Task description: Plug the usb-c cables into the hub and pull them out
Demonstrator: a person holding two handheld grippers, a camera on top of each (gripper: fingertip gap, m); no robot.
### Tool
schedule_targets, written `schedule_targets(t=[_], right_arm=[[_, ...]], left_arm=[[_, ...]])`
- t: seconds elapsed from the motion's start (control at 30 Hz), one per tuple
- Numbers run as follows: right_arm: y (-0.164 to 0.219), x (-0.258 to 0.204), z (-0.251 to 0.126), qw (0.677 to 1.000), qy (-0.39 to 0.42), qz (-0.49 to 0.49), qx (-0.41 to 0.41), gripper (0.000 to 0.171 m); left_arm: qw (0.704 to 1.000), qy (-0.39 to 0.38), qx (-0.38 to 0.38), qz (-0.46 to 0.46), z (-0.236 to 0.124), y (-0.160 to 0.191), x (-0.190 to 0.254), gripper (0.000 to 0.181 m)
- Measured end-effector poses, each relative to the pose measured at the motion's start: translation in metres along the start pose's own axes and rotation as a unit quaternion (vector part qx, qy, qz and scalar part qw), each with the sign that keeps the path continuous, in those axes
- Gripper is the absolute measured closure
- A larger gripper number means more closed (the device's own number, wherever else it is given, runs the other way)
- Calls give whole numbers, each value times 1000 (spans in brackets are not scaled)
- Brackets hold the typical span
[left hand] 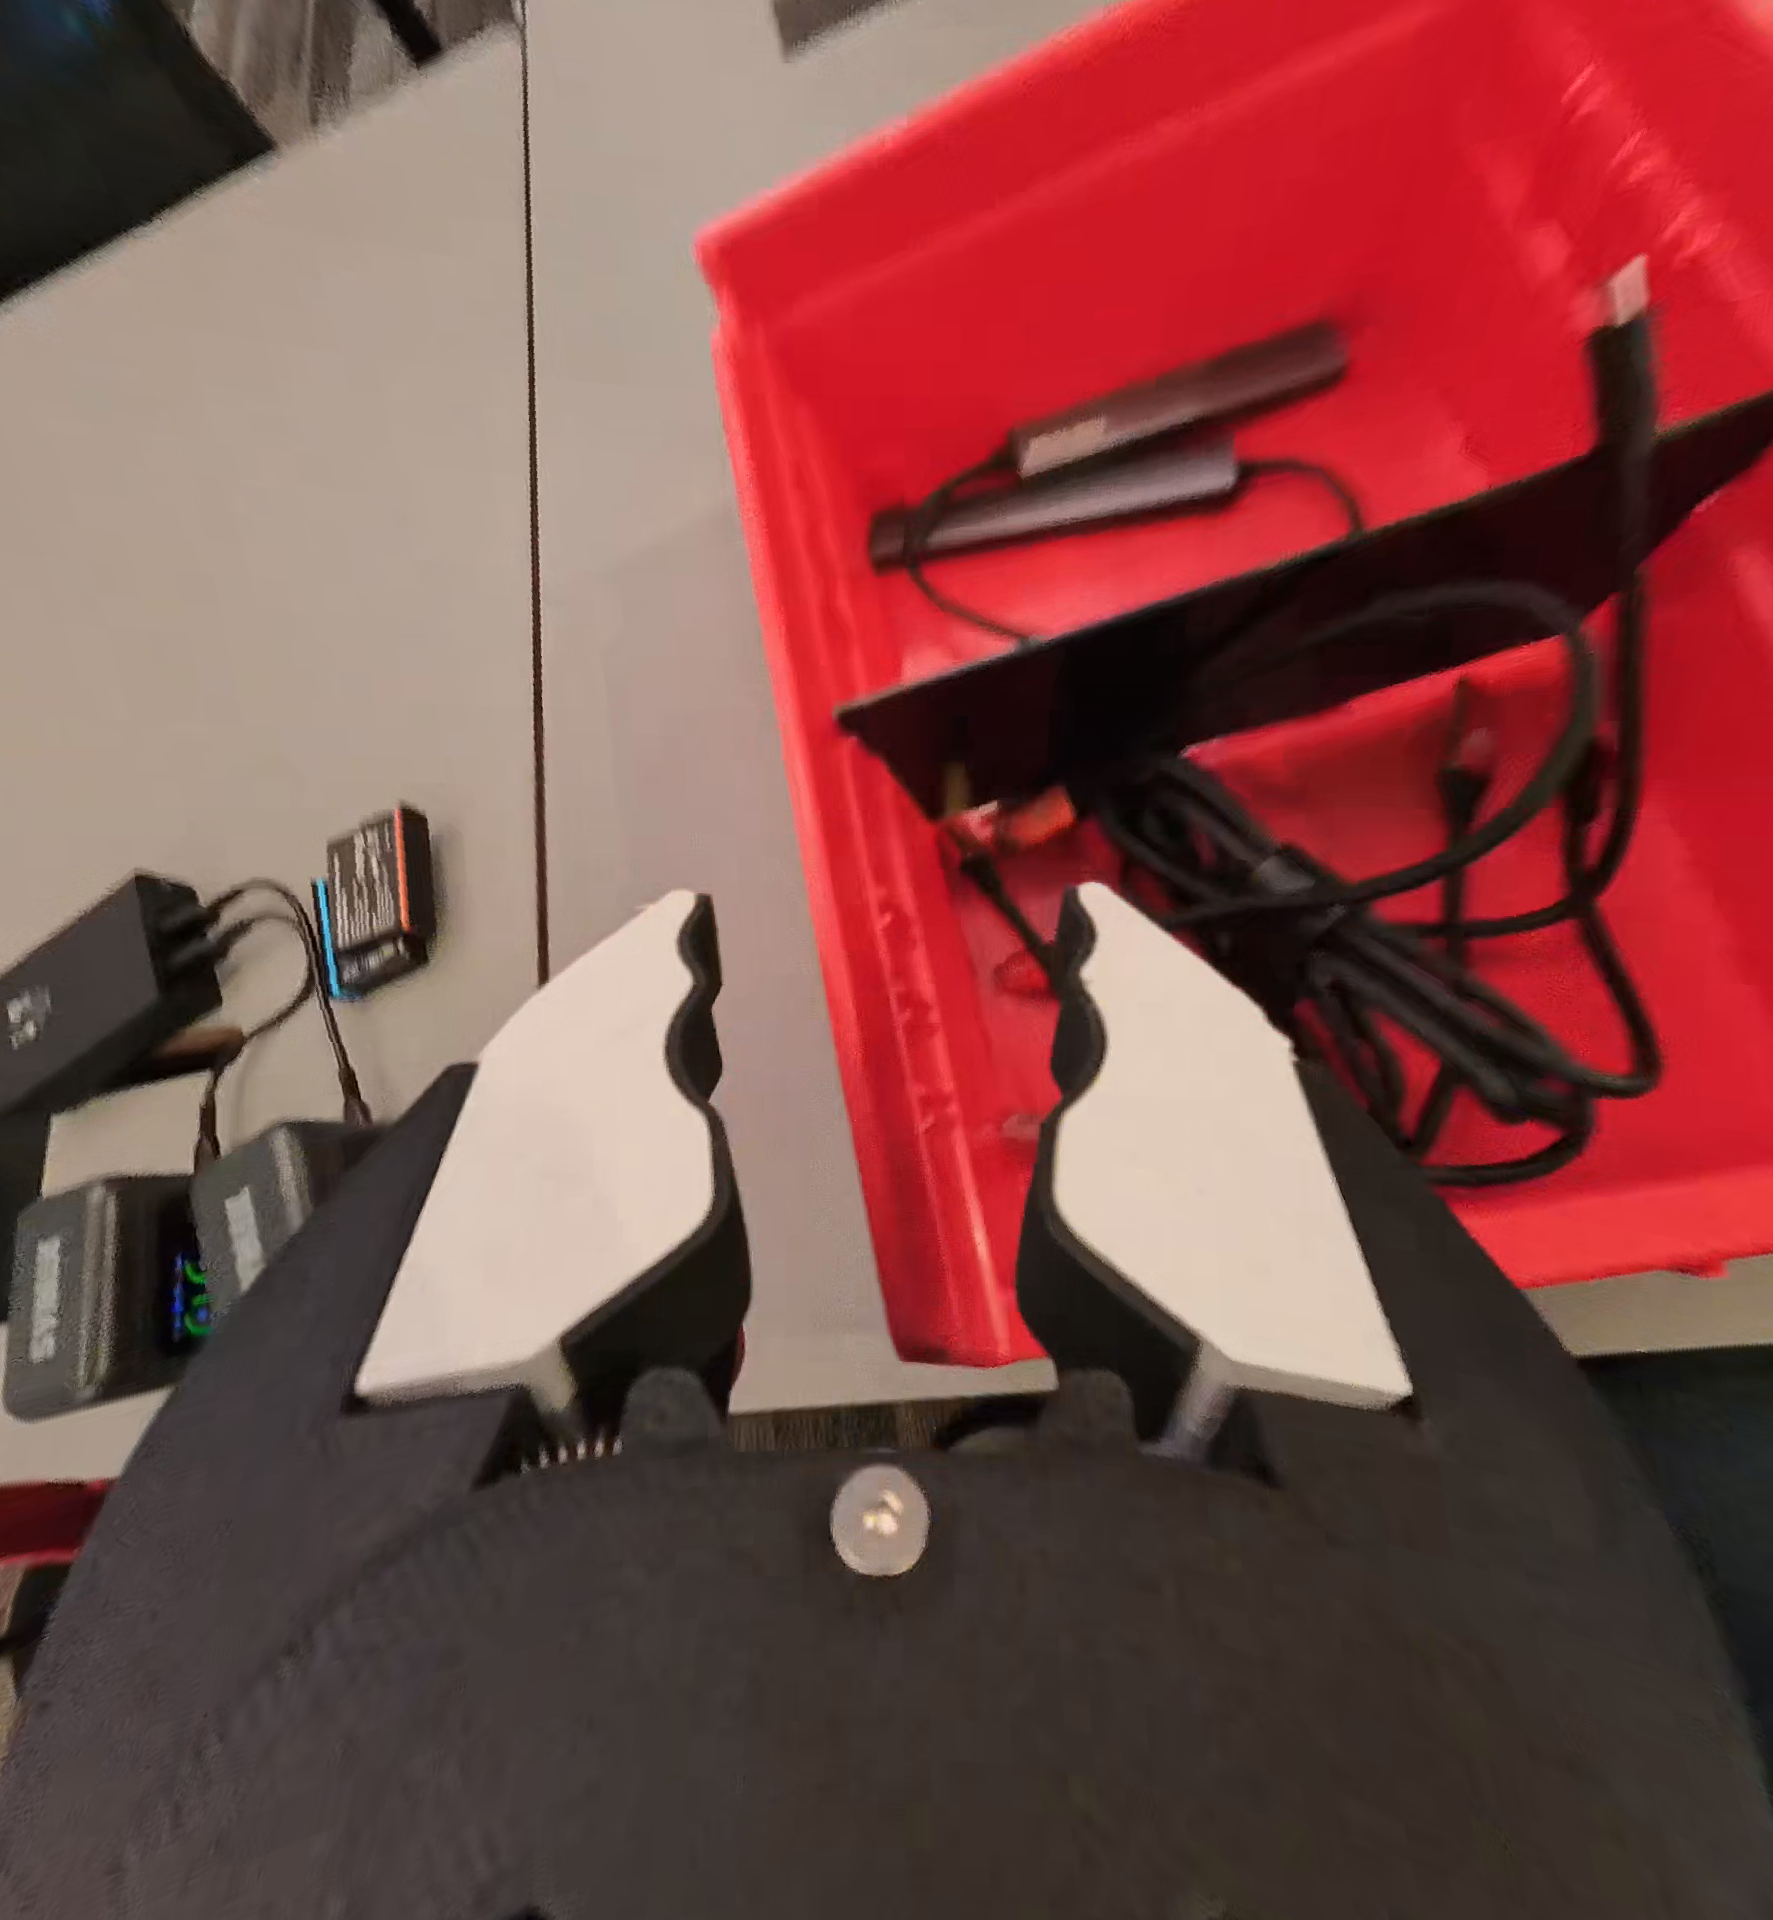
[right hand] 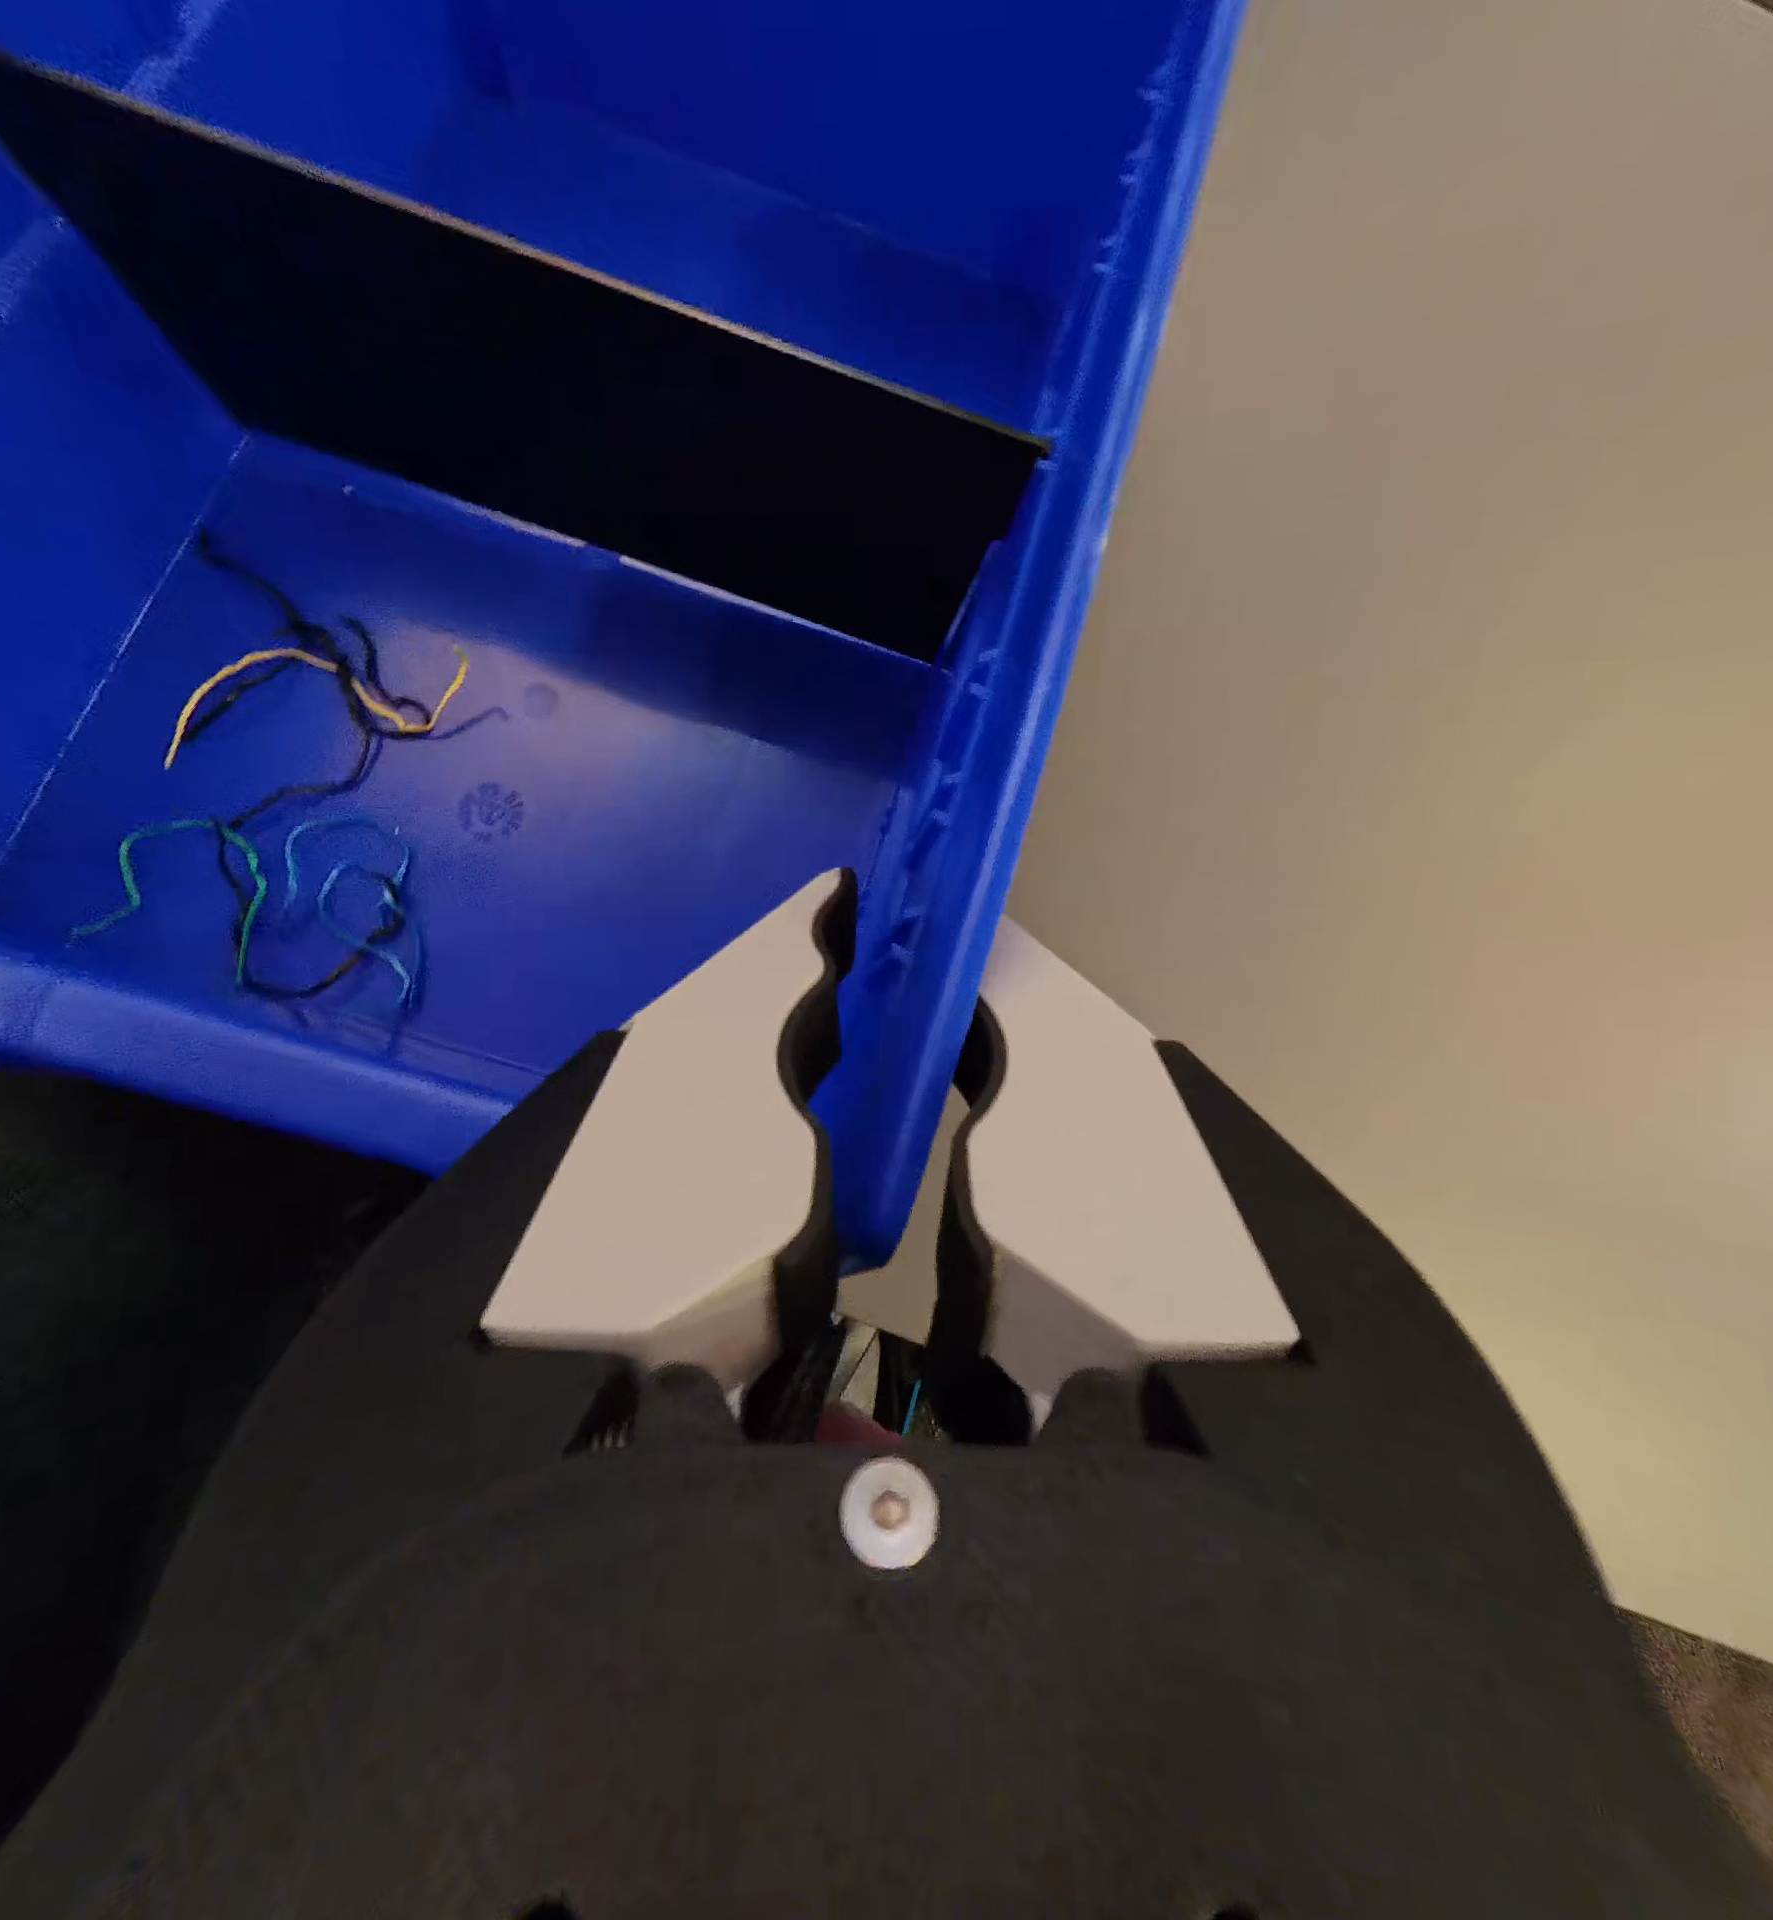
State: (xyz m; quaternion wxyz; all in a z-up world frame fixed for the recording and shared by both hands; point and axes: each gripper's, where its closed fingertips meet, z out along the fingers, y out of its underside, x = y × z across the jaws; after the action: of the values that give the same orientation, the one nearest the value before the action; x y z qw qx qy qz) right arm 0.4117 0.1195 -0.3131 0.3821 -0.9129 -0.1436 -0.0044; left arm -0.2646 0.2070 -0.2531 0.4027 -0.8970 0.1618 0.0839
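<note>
Left gripper (left hand: 887,914) is spread wide and empty over the near-left wall of the red bin (left hand: 965,312); hubs (left hand: 1173,405) lie at 1 o'clock behind the black divider (left hand: 1277,623), USB-C cables (left hand: 1381,935) tangled at 3 o'clock. Right gripper (right hand: 897,945) is clamped on the blue bin (right hand: 1017,727) wall. Risk: one plug drags the bundle, snagging the divider.
</note>
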Motion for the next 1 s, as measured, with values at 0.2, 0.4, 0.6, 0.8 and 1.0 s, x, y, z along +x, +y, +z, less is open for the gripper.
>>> schedule_targets(t=[0.2,0.4,0.6,0.8,1.0], right_arm=[[-4,6,5,1000,-21,6,13,168],[-2,21,4,999,-26,19,12,169],[10,54,-2,999,2,45,12,168],[29,102,-13,994,61,94,12,169],[51,141,-30,981,125,145,4,169]], left_arm=[[997,17,-69,-14,23,49,-2,144],[995,55,-62,-49,30,53,-2,168],[992,63,-67,-83,33,61,-26,174],[989,57,-58,-124,35,68,-48,175],[988,35,-53,-144,40,72,-67,176]])
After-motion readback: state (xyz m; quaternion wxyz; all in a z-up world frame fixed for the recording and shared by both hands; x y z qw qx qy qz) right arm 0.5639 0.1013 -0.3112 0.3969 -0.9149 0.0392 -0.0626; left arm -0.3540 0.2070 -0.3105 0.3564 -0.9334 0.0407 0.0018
